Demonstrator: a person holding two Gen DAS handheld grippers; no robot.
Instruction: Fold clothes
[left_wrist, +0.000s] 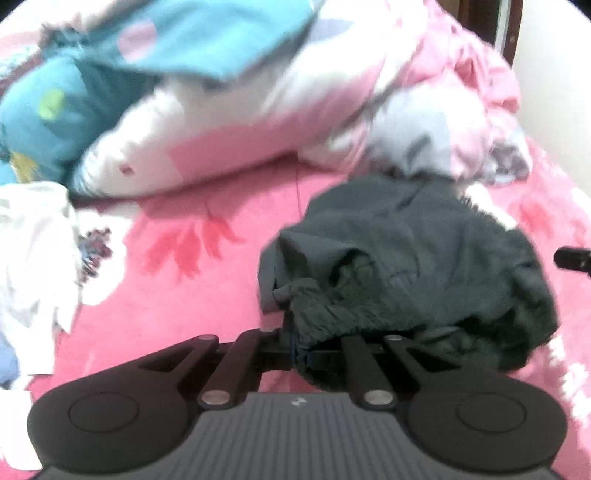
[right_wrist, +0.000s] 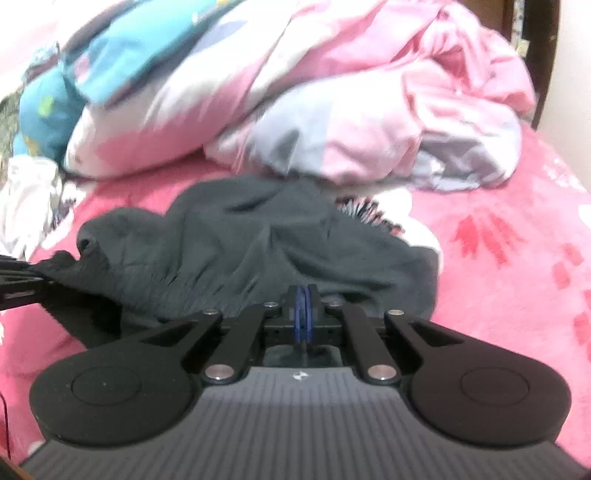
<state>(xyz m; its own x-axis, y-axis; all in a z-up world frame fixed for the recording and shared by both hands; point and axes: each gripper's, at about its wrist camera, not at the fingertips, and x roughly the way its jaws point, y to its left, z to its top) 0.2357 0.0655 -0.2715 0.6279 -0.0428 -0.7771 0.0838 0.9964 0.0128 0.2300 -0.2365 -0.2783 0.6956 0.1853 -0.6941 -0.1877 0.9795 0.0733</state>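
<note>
Dark grey garment (left_wrist: 413, 258) lies crumpled on the pink bed cover (left_wrist: 177, 288), mid-bed, its far edge just under the heaped pink/white quilt (left_wrist: 258, 110). Left gripper (left_wrist: 299, 347): fingers pinched together on the garment's gathered near hem, cloth bunched over them. Right gripper (right_wrist: 304, 314): fingers closed narrow, blue pads together at the garment's near edge; can't tell if cloth is caught between them. Teal pillow (left_wrist: 40, 110) w/ a teal cloth (left_wrist: 207, 40) on top at far left, white clothes (left_wrist: 33, 258) heaped near left. Quilt crowds the space behind the garment.
</note>
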